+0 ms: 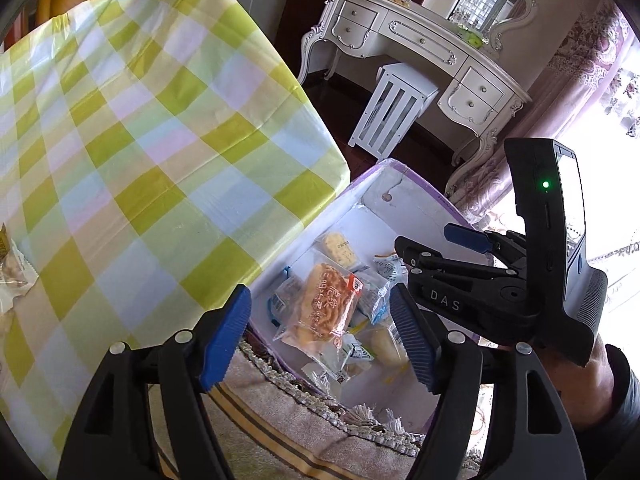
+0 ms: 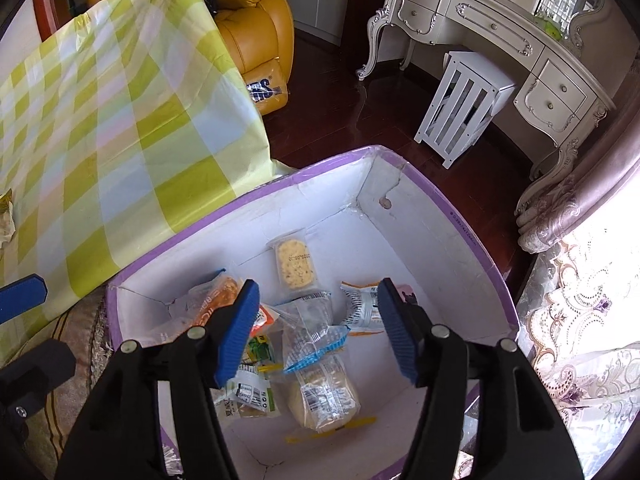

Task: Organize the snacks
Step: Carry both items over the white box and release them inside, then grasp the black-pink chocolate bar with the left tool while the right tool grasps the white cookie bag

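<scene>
Right tool (image 2: 316, 328) gapes over boxed snacks (image 2: 316, 344).

Dark red-brown wooden floor (image 2: 352, 120), glossy, catching window reflections. Ornate cream dressing table (image 2: 500, 40) with curved legs and knobbed drawers against the far wall; carved mirror (image 1: 492, 0) above it, reflecting a latticed window. White slatted stool (image 2: 460, 108) tucked just beside the dressing table. Yellow leather armchair (image 2: 256, 32) at the far left — partly hidden behind a table in a green-and-white checked cloth (image 2: 120, 128). Embroidered mauve curtains (image 2: 580, 320) at right, strongly backlit — daylight overexposed there. Fringed, striped rug (image 1: 280, 420) underfoot.
</scene>
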`<state>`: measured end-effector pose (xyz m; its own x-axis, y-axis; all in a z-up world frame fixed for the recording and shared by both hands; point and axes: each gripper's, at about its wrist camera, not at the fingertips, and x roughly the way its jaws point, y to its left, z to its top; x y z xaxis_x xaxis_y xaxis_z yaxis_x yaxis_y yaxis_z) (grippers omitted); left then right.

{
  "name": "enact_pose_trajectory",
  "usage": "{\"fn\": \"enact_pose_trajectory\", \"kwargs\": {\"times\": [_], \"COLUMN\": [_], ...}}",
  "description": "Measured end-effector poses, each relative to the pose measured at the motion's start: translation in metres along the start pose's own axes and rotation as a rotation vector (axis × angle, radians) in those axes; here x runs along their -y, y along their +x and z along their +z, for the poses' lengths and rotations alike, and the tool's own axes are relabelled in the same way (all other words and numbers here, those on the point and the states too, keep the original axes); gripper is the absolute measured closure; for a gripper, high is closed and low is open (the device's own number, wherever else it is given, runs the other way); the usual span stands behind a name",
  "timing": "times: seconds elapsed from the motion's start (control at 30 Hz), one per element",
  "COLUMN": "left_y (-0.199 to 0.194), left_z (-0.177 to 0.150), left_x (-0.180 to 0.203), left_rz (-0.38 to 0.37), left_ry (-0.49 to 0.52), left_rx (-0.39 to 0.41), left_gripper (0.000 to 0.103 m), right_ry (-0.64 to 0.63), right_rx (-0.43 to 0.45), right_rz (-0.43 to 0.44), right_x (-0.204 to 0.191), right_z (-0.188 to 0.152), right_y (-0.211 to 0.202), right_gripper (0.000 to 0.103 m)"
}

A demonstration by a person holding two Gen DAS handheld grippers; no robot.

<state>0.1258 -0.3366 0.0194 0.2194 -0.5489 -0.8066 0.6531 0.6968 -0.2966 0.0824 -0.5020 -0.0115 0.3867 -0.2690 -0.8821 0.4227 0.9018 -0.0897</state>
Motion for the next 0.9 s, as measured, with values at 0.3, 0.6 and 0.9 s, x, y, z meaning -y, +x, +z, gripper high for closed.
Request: {"fn": "enact_pose_trajectory", "kwargs": {"times": [0.3, 0.6, 0.9], "left_y": [-0.032, -0.060, -0.079], "left_z": [0.002, 0.002, -0.005], "left_x": [-0.030, -0.070, -0.114], "left_rz": [0.062, 0.134, 0.180], "left_ry": [-0.049, -0.128, -0.230], "left_rx": [0.083, 0.143, 0.178], "left_gripper": [0.031, 0.031, 0.031], "right_ry": [-0.049, -0.103, -0.160], "right_rx": [0.049, 0.068, 0.067], "right_rz": [0.029, 0.078, 0.144], "right_x": [-0.036, -0.083, -0.130], "right_z": [0.012, 0.018, 0.017], "right_y": [-0.023, -0.033, -0.034], "right_gripper": [0.032, 0.029, 0.029]}}
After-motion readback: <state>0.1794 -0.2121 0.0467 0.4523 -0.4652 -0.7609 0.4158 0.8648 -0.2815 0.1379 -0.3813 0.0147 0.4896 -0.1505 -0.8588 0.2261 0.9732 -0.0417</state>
